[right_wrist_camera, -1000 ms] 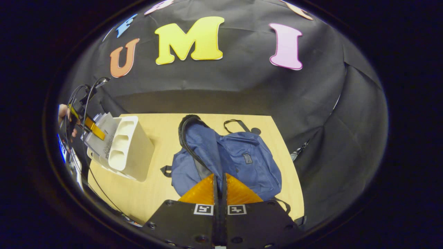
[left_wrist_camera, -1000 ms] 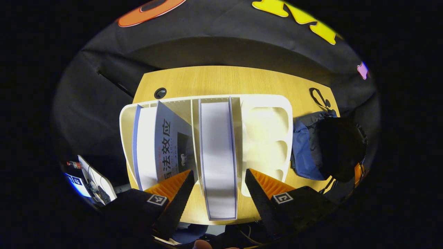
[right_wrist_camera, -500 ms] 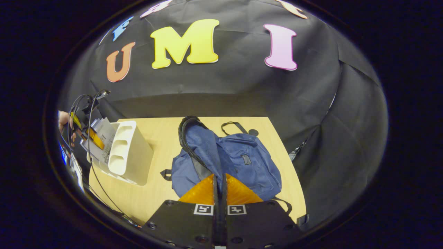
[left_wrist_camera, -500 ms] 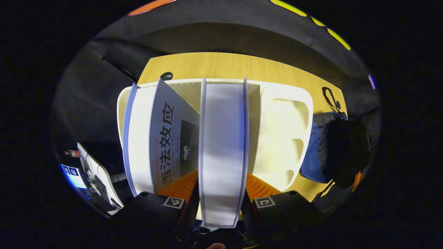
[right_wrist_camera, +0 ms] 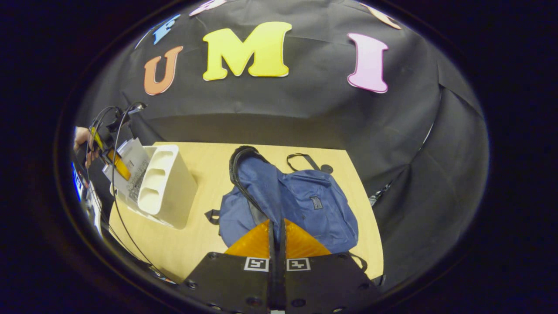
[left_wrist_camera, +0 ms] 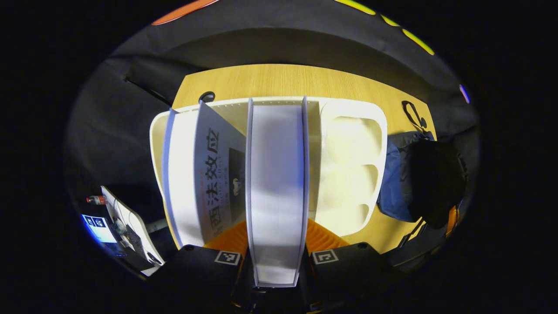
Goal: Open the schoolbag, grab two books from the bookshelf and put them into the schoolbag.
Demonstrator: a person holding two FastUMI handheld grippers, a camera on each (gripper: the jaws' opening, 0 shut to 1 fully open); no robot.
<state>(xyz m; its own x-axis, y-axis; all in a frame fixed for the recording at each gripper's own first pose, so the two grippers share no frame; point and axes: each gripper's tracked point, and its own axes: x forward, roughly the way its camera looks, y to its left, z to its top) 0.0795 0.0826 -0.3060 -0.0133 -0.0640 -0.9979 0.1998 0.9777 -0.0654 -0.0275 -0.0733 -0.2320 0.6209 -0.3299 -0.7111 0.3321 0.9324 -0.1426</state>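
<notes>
In the left gripper view, a cream bookshelf (left_wrist_camera: 348, 174) stands on the wooden table. A book with white page edges (left_wrist_camera: 277, 174) stands in its middle slot, and my left gripper (left_wrist_camera: 274, 226) is shut on that book. A grey-covered book (left_wrist_camera: 216, 174) leans in the slot to its left. The blue schoolbag (left_wrist_camera: 392, 192) lies to the right with its dark mouth gaping. In the right gripper view, my right gripper (right_wrist_camera: 277, 224) is shut on the raised zipper edge of the schoolbag (right_wrist_camera: 314, 205). The bookshelf (right_wrist_camera: 168, 187) and the left gripper (right_wrist_camera: 111, 157) are at the far left.
The wooden table (right_wrist_camera: 209, 165) has bare space between shelf and bag. A cable hole (left_wrist_camera: 206, 96) lies behind the shelf. Cables trail from the left gripper past the table's left edge, where a hand (right_wrist_camera: 80, 135) holds it. Black cloth walls the table's back and right.
My left gripper went from open on both sides of the middle book to shut on it, moving in closer to the shelf. The right gripper stayed shut on the bag.
</notes>
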